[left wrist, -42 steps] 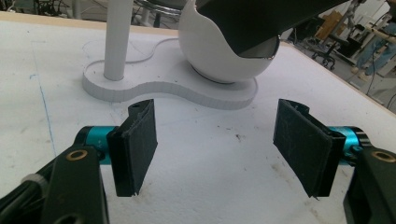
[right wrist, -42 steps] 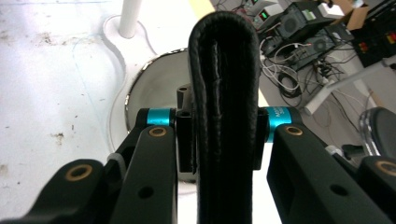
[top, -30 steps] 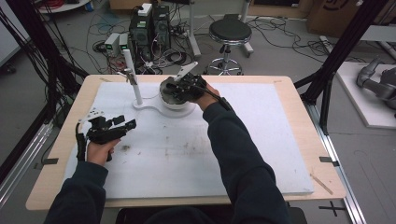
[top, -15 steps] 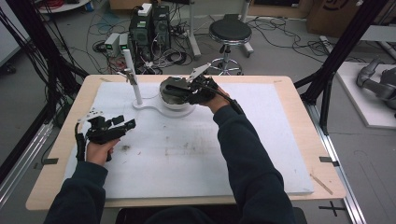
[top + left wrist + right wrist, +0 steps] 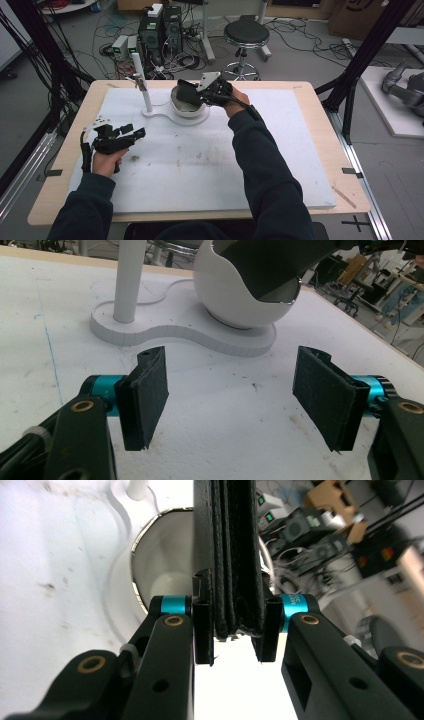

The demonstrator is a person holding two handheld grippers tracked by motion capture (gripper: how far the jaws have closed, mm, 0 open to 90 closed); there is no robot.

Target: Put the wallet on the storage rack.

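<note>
Your high view looks forward and down over the whole white-topped wooden counter from above your seat. Each claw camera sits low and close, looking along its own jaws. All three share the round white ceramic bowl.

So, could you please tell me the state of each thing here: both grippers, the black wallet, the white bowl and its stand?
Right gripper: shut on the black wallet, over the bowl.
Black wallet: folded, held edge-on, partly above the bowl's opening.
Left gripper: open, holding nothing, low over the white mat.
White bowl: tilted on its stand, opening toward the wallet.
White stand: flat on the mat, post upright.
</note>
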